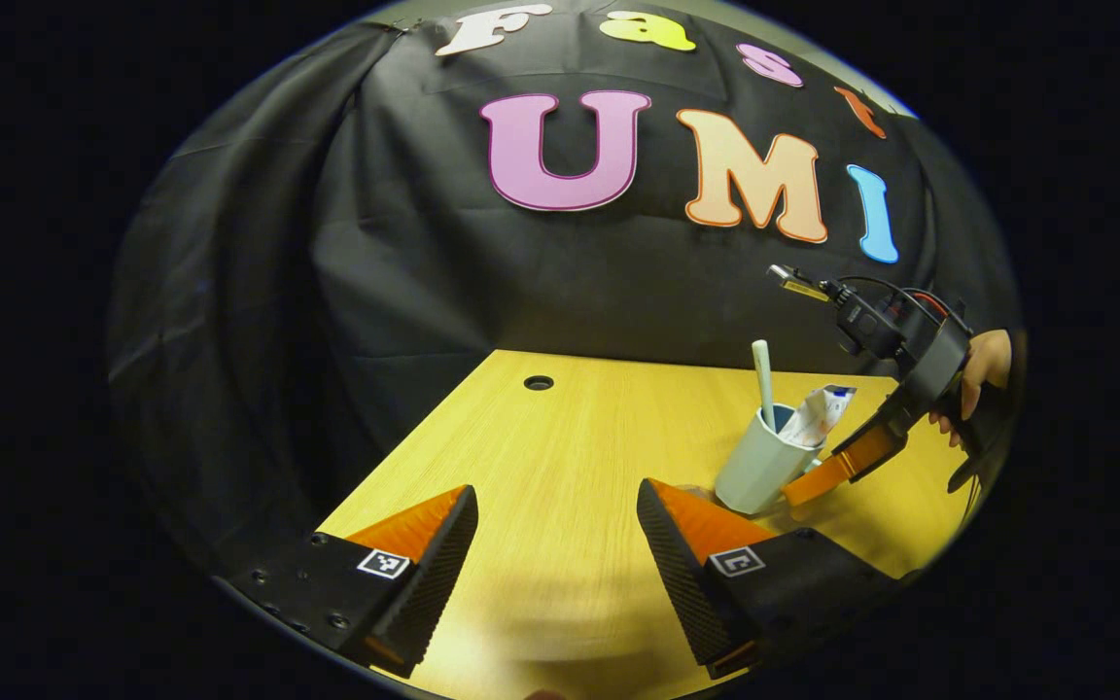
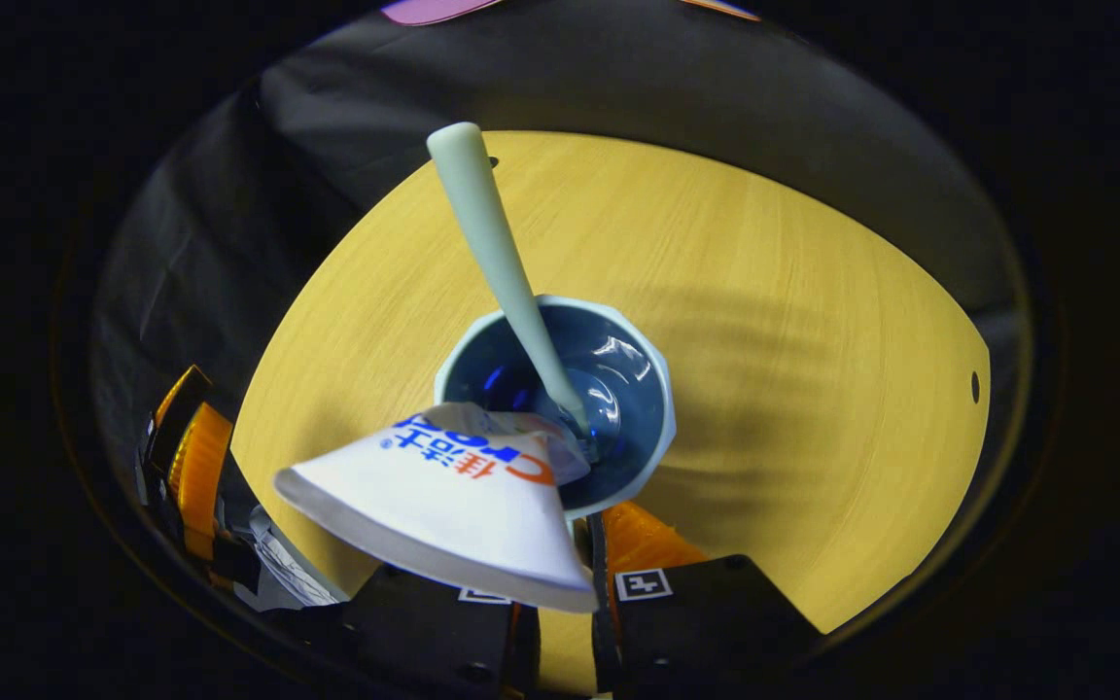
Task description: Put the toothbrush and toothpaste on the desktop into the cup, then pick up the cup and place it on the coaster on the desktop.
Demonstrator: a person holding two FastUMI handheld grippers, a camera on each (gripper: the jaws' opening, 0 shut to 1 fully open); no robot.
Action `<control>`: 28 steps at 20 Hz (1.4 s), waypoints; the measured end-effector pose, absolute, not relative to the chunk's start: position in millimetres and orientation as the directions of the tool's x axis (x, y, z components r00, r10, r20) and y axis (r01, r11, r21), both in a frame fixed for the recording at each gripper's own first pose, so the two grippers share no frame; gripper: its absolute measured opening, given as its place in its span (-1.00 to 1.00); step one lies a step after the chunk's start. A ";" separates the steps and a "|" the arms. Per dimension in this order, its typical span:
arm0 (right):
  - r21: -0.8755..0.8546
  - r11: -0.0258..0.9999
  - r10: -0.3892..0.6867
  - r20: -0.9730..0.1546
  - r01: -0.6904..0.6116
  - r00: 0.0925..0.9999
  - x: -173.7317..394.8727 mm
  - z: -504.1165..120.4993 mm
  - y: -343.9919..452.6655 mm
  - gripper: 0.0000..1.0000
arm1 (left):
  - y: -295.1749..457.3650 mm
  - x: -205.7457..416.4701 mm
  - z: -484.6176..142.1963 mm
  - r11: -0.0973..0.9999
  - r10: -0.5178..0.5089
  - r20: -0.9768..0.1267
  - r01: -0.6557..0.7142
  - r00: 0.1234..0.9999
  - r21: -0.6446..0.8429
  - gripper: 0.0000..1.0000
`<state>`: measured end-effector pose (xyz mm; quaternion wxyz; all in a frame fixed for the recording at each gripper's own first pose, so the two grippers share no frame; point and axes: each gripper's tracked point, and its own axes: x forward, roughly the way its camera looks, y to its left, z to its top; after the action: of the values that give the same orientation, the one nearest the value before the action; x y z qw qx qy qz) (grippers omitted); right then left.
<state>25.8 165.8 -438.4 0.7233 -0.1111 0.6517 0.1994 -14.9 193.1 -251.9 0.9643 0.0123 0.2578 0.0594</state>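
The pale faceted cup (image 1: pixel 759 465) stands on the yellow wooden desktop (image 1: pixel 560 437), with the pale green toothbrush (image 2: pixel 497 253) and white toothpaste tube (image 2: pixel 443 496) held inside it. The left gripper (image 1: pixel 557 530) is seen released, its fingers spread over bare wood. The right gripper (image 2: pixel 560 574) is placed at the cup's near wall; its fingertips are hidden by the tube, so its grasp cannot be told. A dark round hole (image 1: pixel 539 383) is noted near the desktop's far edge.

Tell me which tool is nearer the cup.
Right. The right tool is at the cup, fingers against its side; the left tool sits apart, open over bare desktop.
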 end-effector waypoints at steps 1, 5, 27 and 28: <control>0.100 0.893 0.144 -0.987 -0.438 0.067 27.0 -440.5 173.3 -0.47 | 196.8 -14.6 -253.2 0.993 0.122 -0.498 -0.110 0.858 0.053 0.90; 0.071 0.875 0.112 -0.992 -0.479 0.057 24.3 -455.4 196.3 -0.44 | 210.2 -15.0 -256.6 0.992 0.126 -0.507 -0.118 0.853 0.049 0.91; 0.063 0.910 0.257 -0.862 -0.411 0.437 14.9 -365.4 136.5 0.97 | 115.0 18.1 -236.4 1.000 -0.013 -0.491 0.006 0.871 -0.016 0.91; 0.063 0.919 0.256 -0.846 -0.388 0.468 14.7 -358.9 124.5 1.00 | 103.6 19.7 -231.4 1.000 -0.023 -0.483 0.018 0.875 -0.015 0.91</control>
<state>14.7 124.5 -358.9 0.8540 -0.0688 0.4801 0.1885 19.7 103.6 -231.4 0.9683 -0.0048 0.2497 -0.0107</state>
